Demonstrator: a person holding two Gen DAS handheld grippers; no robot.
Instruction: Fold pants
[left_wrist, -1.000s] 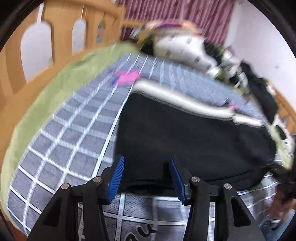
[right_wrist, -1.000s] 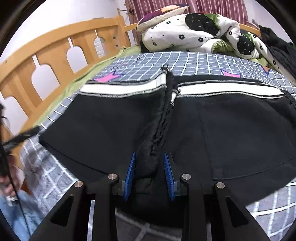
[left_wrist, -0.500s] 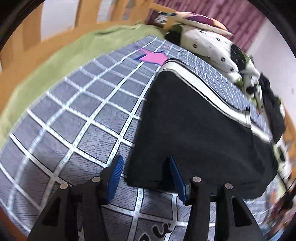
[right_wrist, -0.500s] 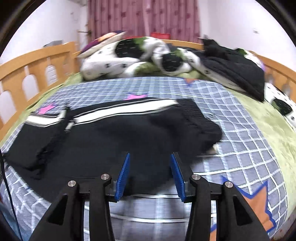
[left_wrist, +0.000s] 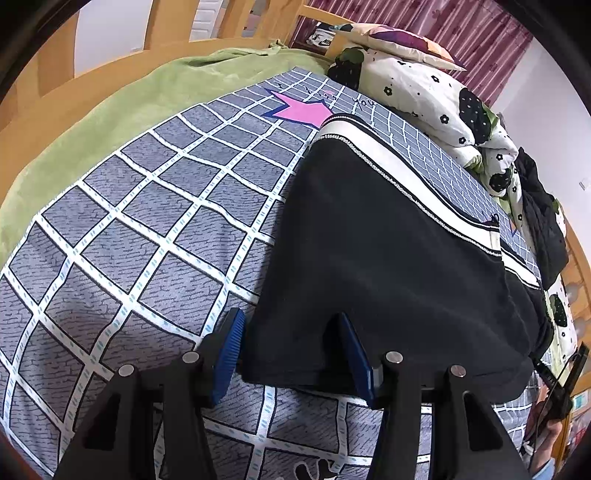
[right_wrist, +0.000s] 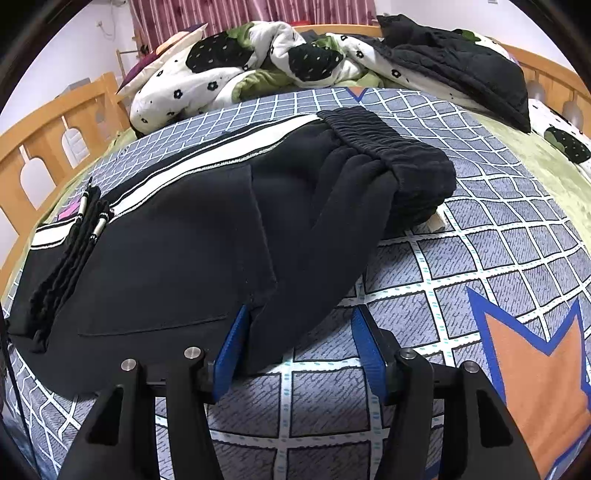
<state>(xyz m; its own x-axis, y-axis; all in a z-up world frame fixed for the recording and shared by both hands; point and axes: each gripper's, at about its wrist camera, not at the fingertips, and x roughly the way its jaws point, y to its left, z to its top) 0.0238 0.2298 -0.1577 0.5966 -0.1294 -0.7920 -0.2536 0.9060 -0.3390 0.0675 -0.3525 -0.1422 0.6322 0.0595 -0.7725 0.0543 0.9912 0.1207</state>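
Note:
Black pants (left_wrist: 388, 258) with a white side stripe (left_wrist: 406, 177) lie flat on the grey checked bedspread (left_wrist: 147, 221). My left gripper (left_wrist: 291, 350) hangs over their near left corner, open, and the cloth edge lies loosely between the blue pads (left_wrist: 229, 347). In the right wrist view the pants (right_wrist: 184, 258) stretch to the left, with the gathered elastic waistband (right_wrist: 388, 147) at the right end. The jaws of my right gripper (right_wrist: 301, 347) are opening. The curved near hem lies between the pads (right_wrist: 231, 343), which do not press on it. A drawstring (right_wrist: 90, 221) rests on the pants' left part.
A crumpled black-and-white flowered duvet (right_wrist: 240, 62) and a black garment (right_wrist: 461, 62) are heaped at the far end of the bed. A wooden rail (left_wrist: 92, 48) and a green blanket (left_wrist: 110, 110) run along the left. A hand (left_wrist: 554, 424) shows at the lower right.
My right gripper has let go of the bunched black cloth, swung right toward the waistband end, and its jaws have widened. The left gripper has rolled a little and stays at the pants' corner.

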